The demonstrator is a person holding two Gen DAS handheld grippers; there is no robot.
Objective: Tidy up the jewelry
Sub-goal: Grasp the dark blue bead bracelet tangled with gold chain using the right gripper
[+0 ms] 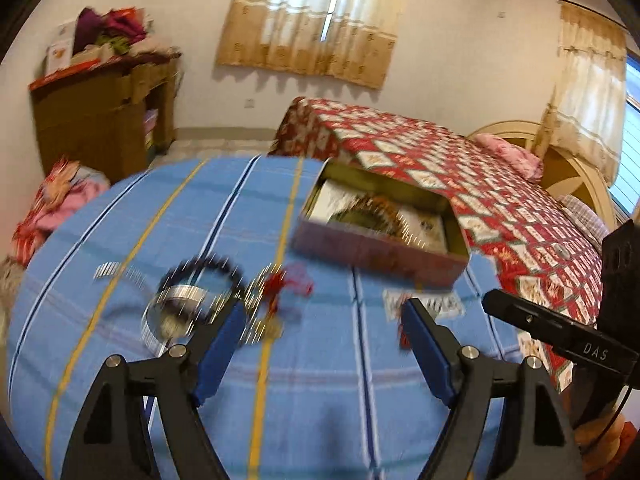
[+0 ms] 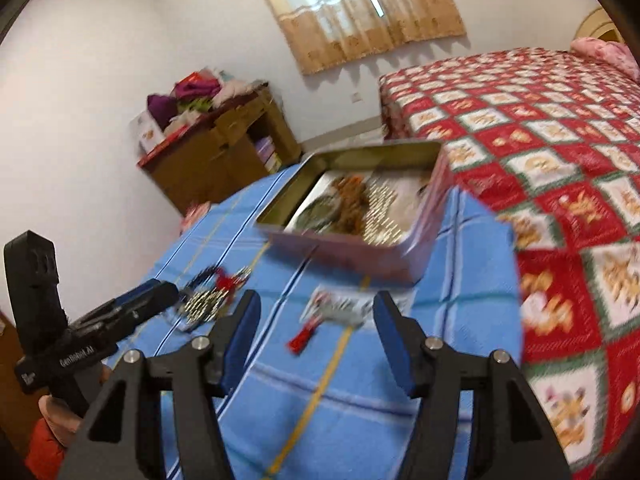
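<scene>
Both grippers are hovering over a blue striped cloth [image 1: 320,400] with their blue-padded jaws spread wide and nothing between them. The left gripper [image 1: 324,320] is sitting just in front of a loose cluster of jewelry — a dark beaded bracelet [image 1: 200,268], a silver bangle [image 1: 176,308] and a gold chain with a red tassel [image 1: 276,288] — all lying on the cloth and blurred. The right gripper [image 2: 316,312] is pointing toward a small pale packet [image 2: 340,306] with a red tassel [image 2: 302,338] beside it. Beyond both, an open tin box [image 2: 420,240] is resting on the cloth, holding more jewelry [image 2: 352,200]. A red patterned bed [image 2: 560,160] is standing just beside the cloth.
</scene>
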